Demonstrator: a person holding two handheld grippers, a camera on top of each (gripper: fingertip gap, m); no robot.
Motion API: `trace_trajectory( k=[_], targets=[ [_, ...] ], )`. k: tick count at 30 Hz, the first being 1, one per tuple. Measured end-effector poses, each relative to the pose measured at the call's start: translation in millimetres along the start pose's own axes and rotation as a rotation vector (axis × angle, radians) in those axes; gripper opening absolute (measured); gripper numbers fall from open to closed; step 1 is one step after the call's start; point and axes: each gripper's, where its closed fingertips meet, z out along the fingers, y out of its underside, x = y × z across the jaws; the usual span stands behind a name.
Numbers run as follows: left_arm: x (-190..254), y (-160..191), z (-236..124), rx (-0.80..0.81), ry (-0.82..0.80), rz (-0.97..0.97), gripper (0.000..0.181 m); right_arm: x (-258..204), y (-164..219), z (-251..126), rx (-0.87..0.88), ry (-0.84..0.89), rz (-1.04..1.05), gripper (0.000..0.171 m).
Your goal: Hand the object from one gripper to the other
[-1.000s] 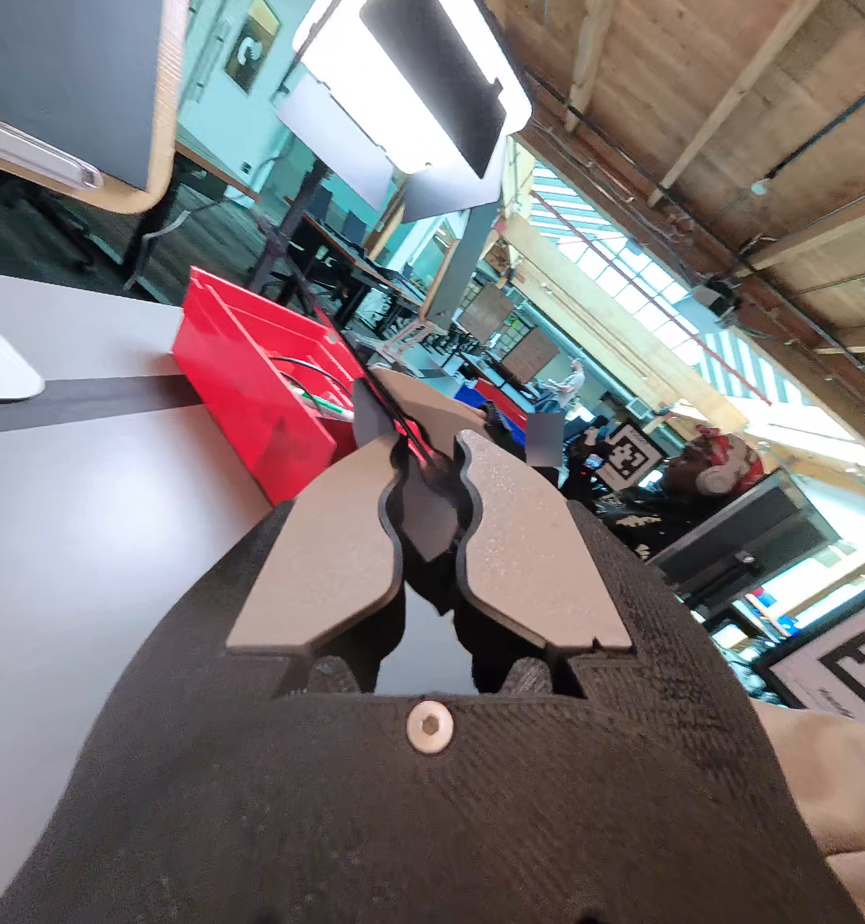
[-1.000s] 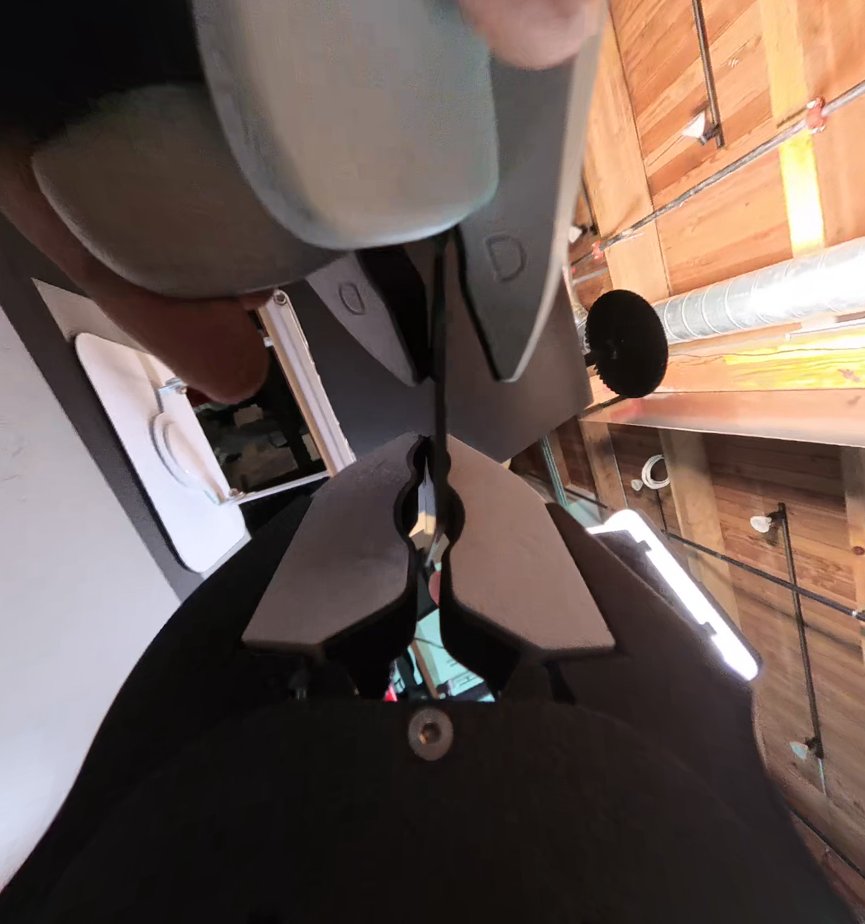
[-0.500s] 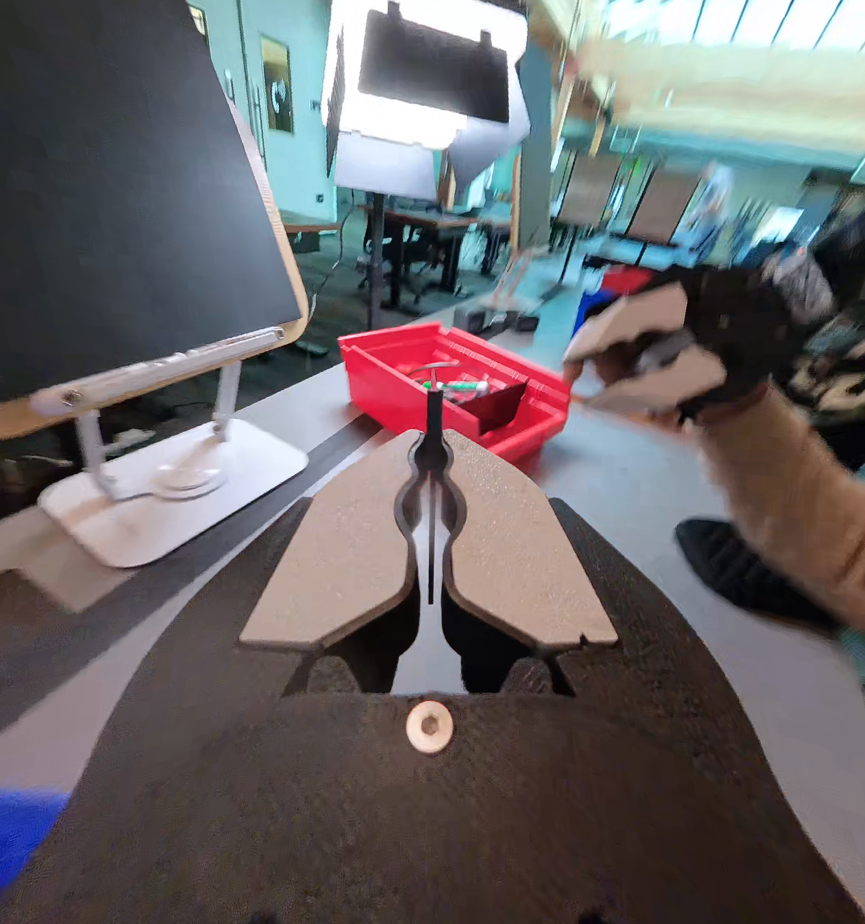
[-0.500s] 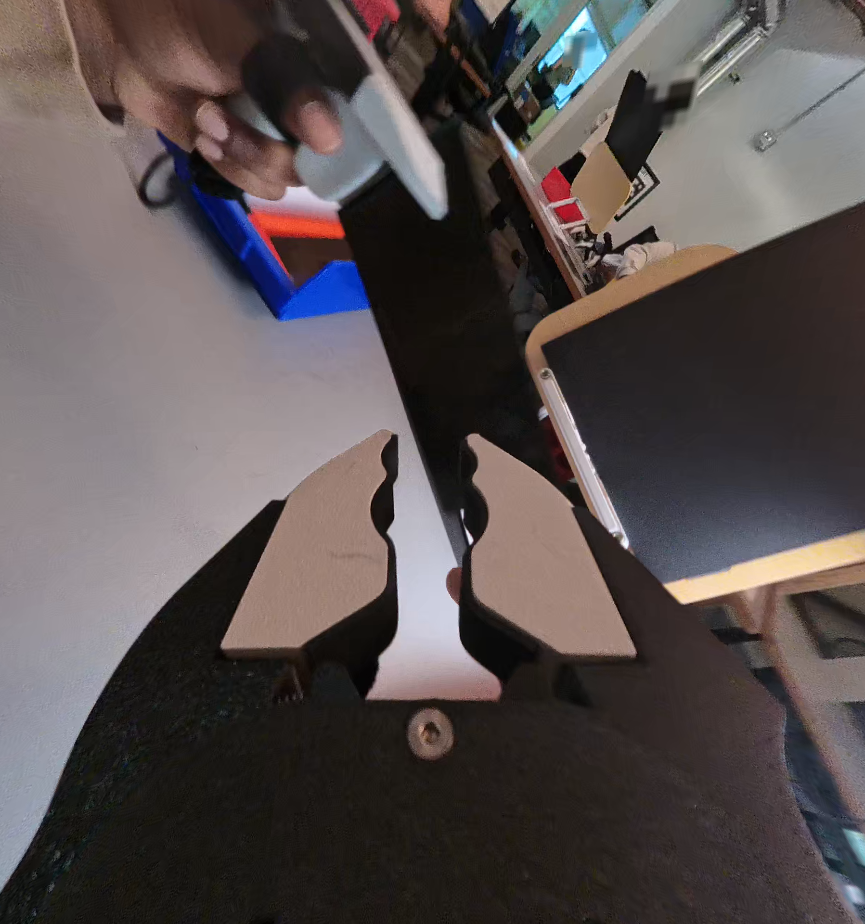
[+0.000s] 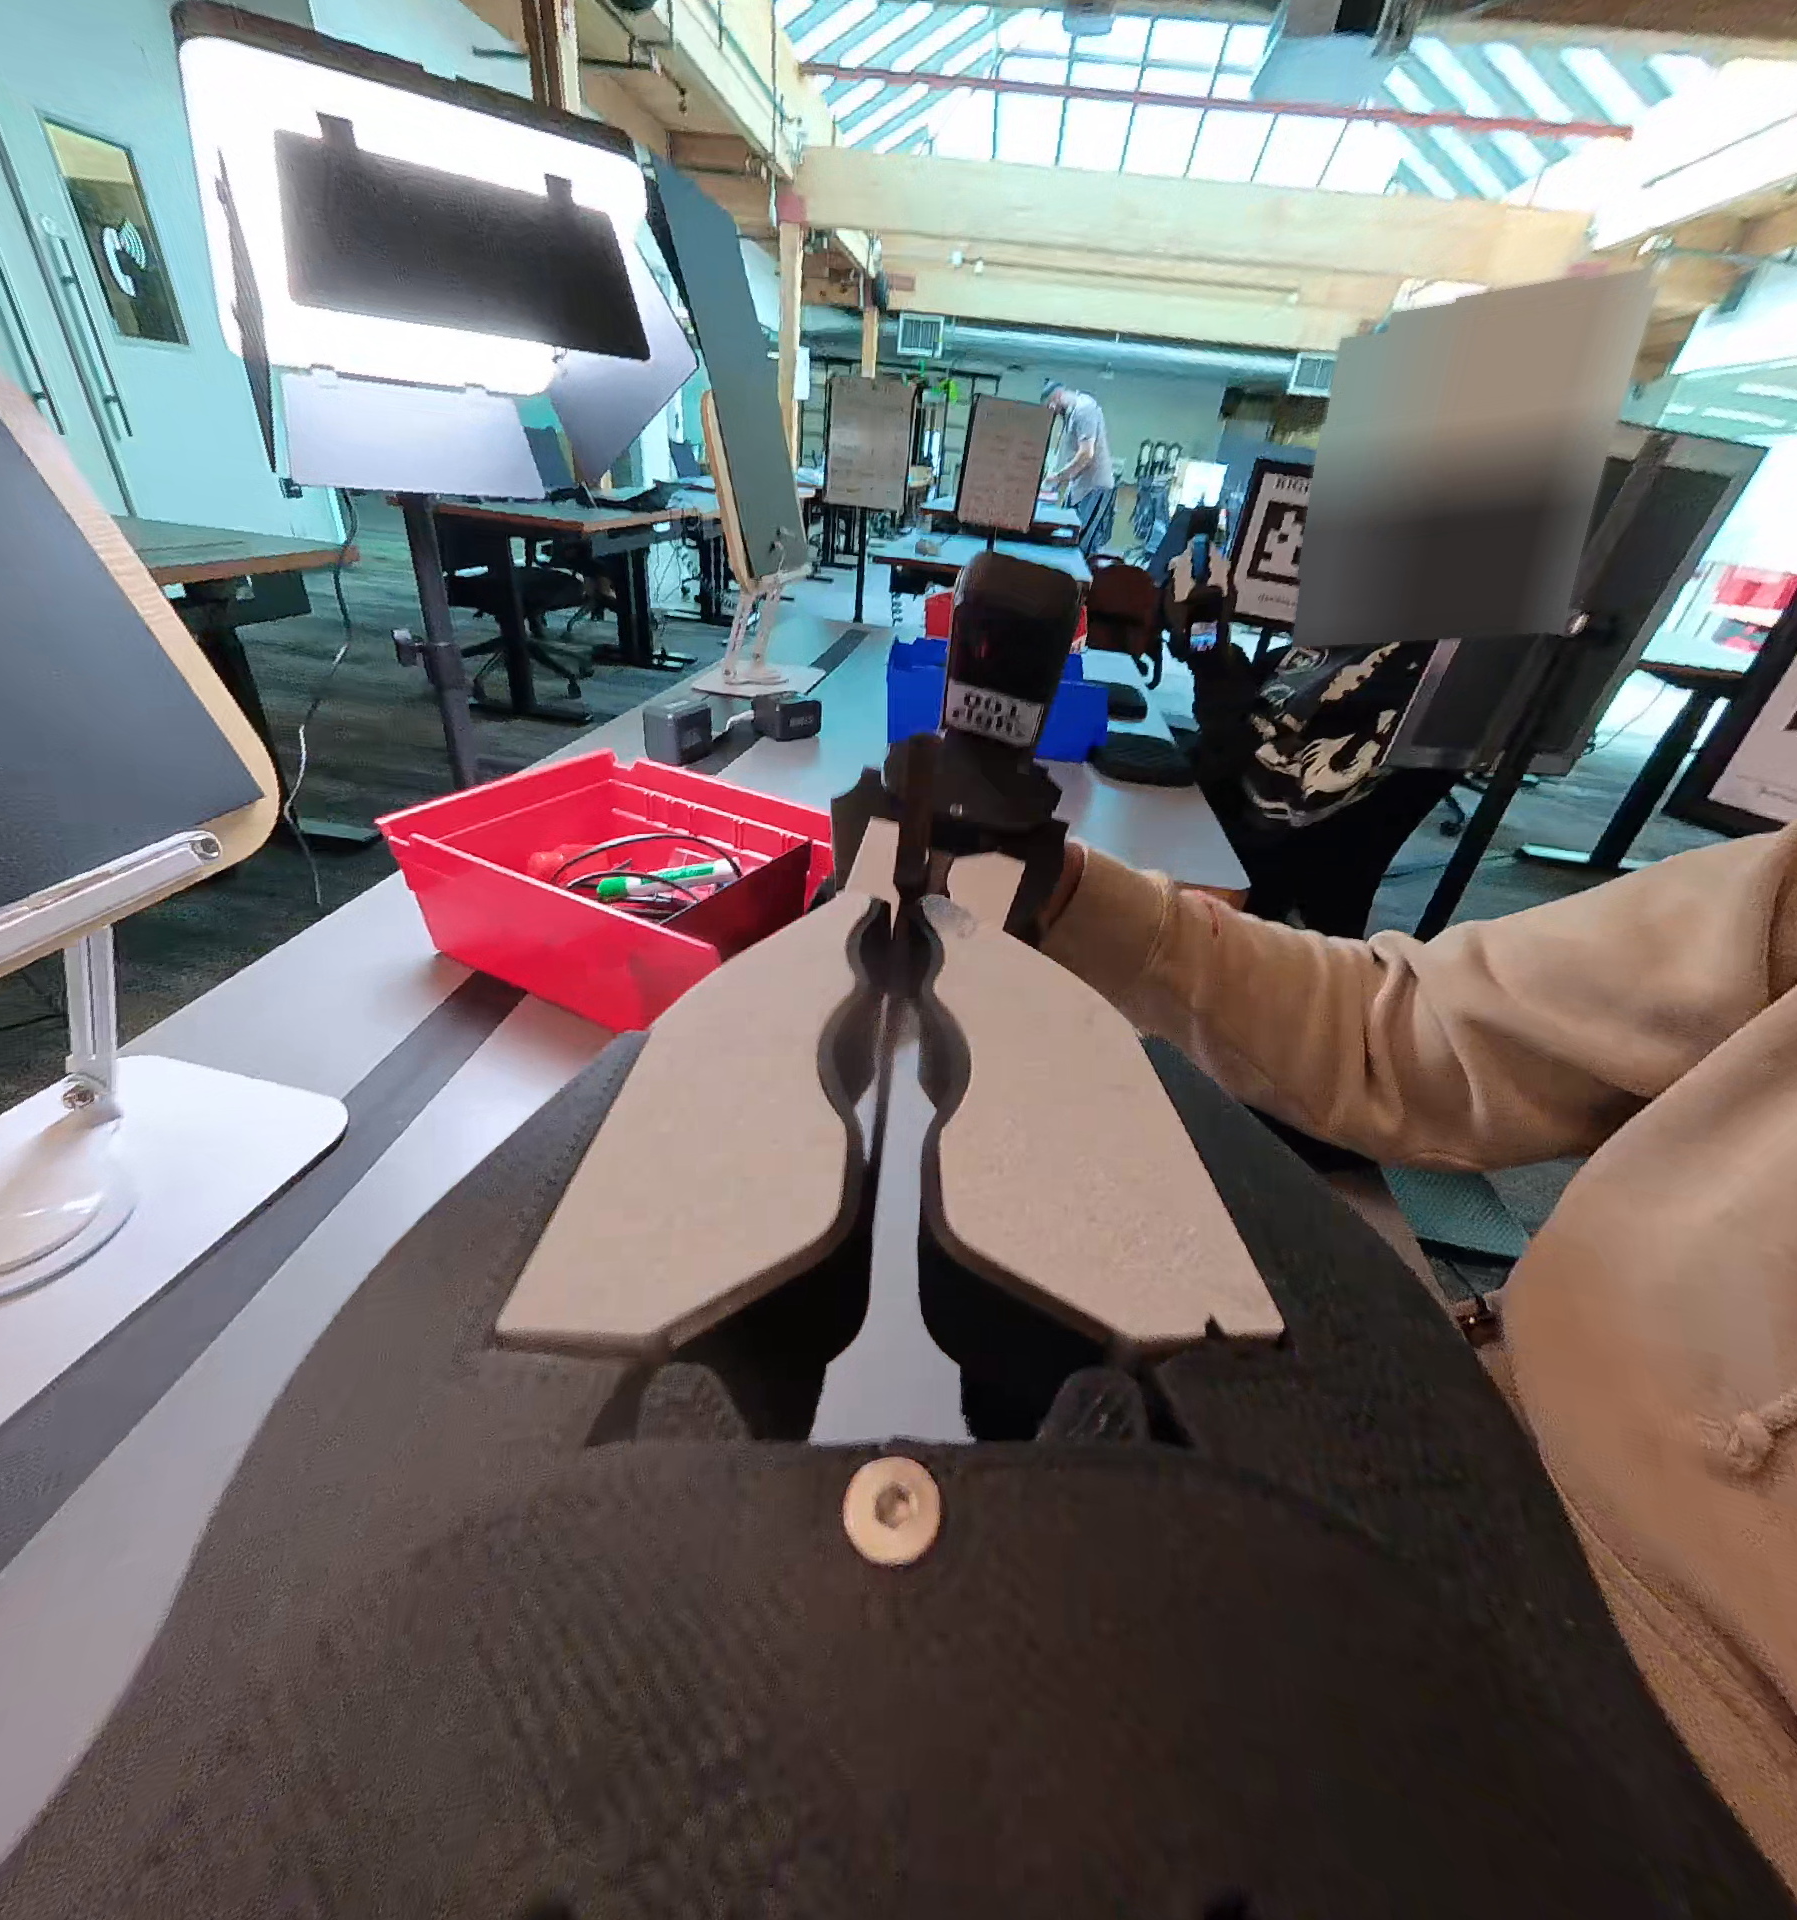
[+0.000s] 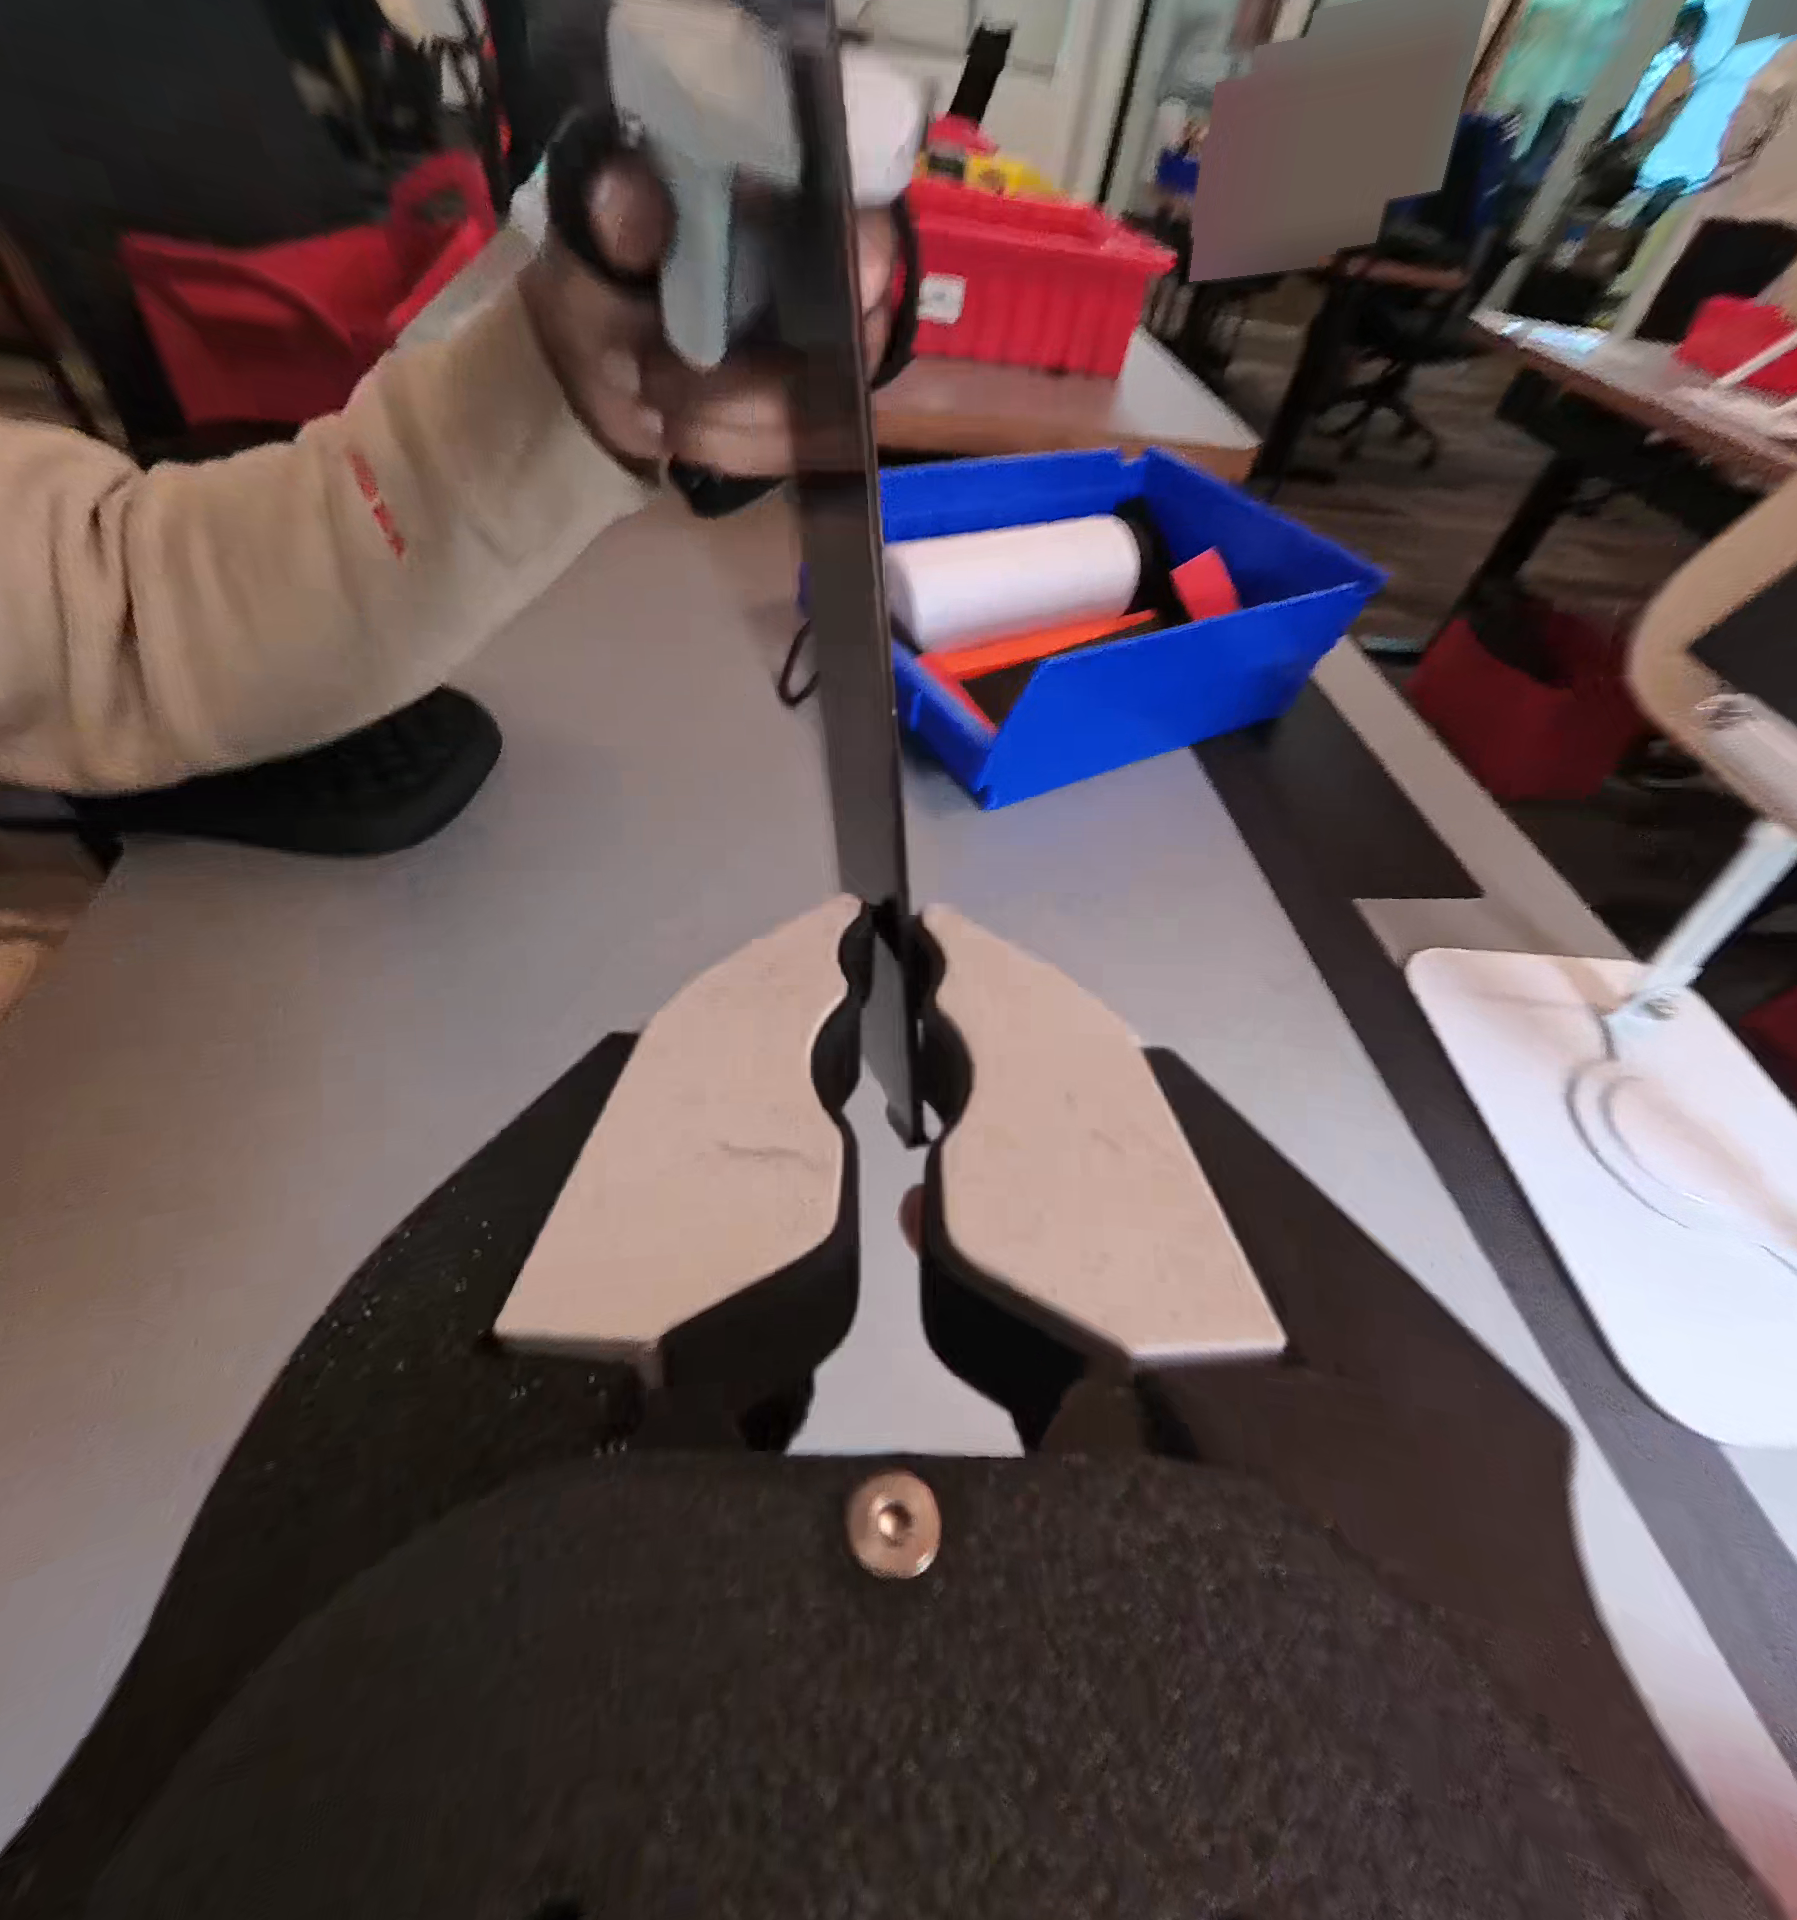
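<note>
The object is a thin, flat black strip, seen edge-on. In the right wrist view my right gripper is shut on its near end, and it runs up to my left gripper, blurred and held by a hand. In the left wrist view my left gripper is shut on the same strip. The right gripper faces it just beyond the fingertips, fingers on either side of the strip. Both grippers hold it above the grey table.
A red bin with cables and a marker stands ahead on the left. A blue bin holds a white roll and tape. A tablet stand's white base sits at the table edge. A black pad lies under the sleeve. Some 12 centimetres of space lies between my two pairs of fingers.
Half a second ago my right gripper was open and apart from the strip. It has come in facing the left gripper and closed on the strip's free end. The left gripper stays shut.
</note>
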Motion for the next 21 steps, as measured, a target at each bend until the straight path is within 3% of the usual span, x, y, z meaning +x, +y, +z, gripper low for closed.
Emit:
trace_trajectory(
  k=[2, 6, 10, 14, 18, 21],
  targets=[
    [-8, -6, -2, 0.044, -0.049, -0.011, 0.011, -7, 5, 11, -0.012, -0.044, 0.006, 0.003],
    [-29, -28, -18, 0.222, -0.21, 0.02, 0.026, 3, -21, -5, 0.21, -0.045, 0.077, 0.002],
    [-24, -22, -10, 0.233, -0.123, -0.033, 0.031, 24, -62, -55, 0.569, 0.014, 0.152, 0.002],
    [-13, -3, 27, 0.224, -0.017, -0.09, 0.031, 31, -96, -100, 0.931, 0.007, 0.24, 0.002],
    [7, 21, 71, 0.227, 0.115, -0.191, 0.033, 27, -113, -107, 1.068, -0.017, 0.292, 0.002],
    [13, 19, 84, 0.308, 0.08, -0.156, 0.034, 23, -115, -95, 1.091, -0.041, 0.327, 0.002]
  ],
)
